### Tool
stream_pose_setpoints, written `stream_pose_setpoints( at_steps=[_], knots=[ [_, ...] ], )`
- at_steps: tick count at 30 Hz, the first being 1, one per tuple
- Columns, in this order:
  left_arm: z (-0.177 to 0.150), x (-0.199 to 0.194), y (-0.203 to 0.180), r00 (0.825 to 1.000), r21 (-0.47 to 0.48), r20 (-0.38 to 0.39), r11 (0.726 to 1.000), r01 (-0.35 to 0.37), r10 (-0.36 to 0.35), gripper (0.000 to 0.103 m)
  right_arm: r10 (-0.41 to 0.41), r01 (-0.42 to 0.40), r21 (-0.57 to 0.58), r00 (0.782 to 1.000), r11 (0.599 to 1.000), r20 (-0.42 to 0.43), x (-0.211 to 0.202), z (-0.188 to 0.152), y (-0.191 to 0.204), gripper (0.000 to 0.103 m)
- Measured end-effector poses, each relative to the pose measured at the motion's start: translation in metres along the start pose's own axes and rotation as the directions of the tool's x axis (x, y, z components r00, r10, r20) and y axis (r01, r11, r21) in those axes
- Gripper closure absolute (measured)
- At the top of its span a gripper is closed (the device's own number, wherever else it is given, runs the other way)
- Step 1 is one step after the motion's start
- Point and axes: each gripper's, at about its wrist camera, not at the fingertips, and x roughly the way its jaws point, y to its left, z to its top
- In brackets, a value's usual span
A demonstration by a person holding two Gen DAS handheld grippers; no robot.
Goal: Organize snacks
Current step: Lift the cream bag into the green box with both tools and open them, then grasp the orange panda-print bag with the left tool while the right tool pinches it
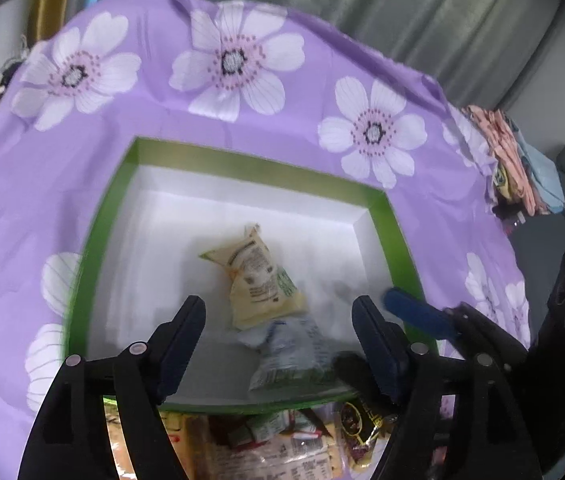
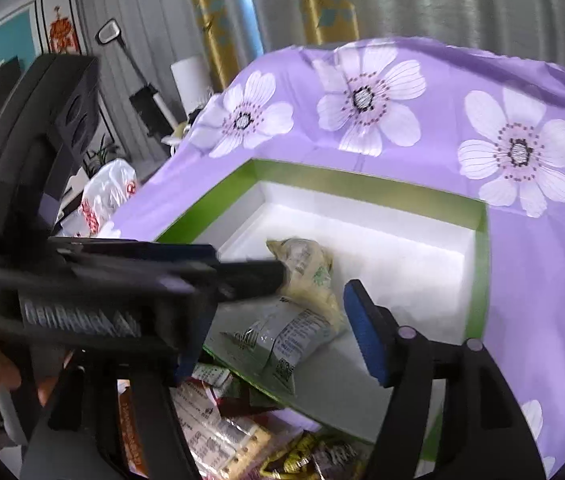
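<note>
A green-rimmed box [image 1: 396, 224] with a white inside sits on the purple flowered cloth [image 1: 242, 112]. Inside lie a cream snack packet [image 1: 260, 280] and a clear grey-white packet [image 1: 294, 354]; both show in the right wrist view, cream [image 2: 308, 268] and clear [image 2: 282, 340]. My left gripper [image 1: 278, 344] is open and empty, hovering over the box's near part above the packets. My right gripper [image 2: 266, 344] is open and empty at the box's near right corner; the left gripper [image 2: 218, 268] crosses in front and hides its left finger. A pile of loose snacks [image 1: 282, 444] lies in front of the box, also in the right wrist view [image 2: 222, 432].
Grey and gold curtains [image 2: 322, 0] hang behind the table. Folded pink and blue cloths [image 1: 518, 160] lie at the table's right edge. A white plastic bag [image 2: 108, 196] and room clutter are off the left side. The right gripper's blue pad [image 1: 418, 314] reaches over the box's right rim.
</note>
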Motion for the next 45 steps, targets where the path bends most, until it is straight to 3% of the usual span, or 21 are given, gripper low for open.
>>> stream_pose_setpoints(
  at_steps=[3,11,22,36,45],
  knots=[
    [-0.002,-0.017,0.001,0.998,0.019,0.021,0.998,-0.052,0.051,0.027,-0.012,0.011,0.013,1.0,1.0,0.02,-0.019,-0.006,-0.007,0.036],
    [-0.025,-0.055,0.009,0.993,0.008,0.05,0.994,-0.108,0.107,0.027,-0.013,0.009,0.059,0.998,0.998,0.065,-0.065,-0.03,-0.016,0.033],
    [-0.08,-0.095,0.034,0.986,-0.089,0.065,0.985,-0.148,0.154,0.027,0.011,-0.012,0.034,1.0,0.999,0.017,-0.092,-0.069,0.002,0.033],
    [-0.148,-0.094,0.06,0.997,-0.238,-0.013,0.968,-0.083,0.082,0.027,0.107,-0.113,-0.056,0.99,0.992,-0.089,-0.077,-0.108,0.062,0.033],
    [-0.158,-0.083,0.065,1.0,-0.257,-0.022,0.966,-0.021,0.016,0.027,0.128,-0.144,-0.094,0.979,0.985,-0.157,-0.042,-0.12,0.086,0.034]
  ],
)
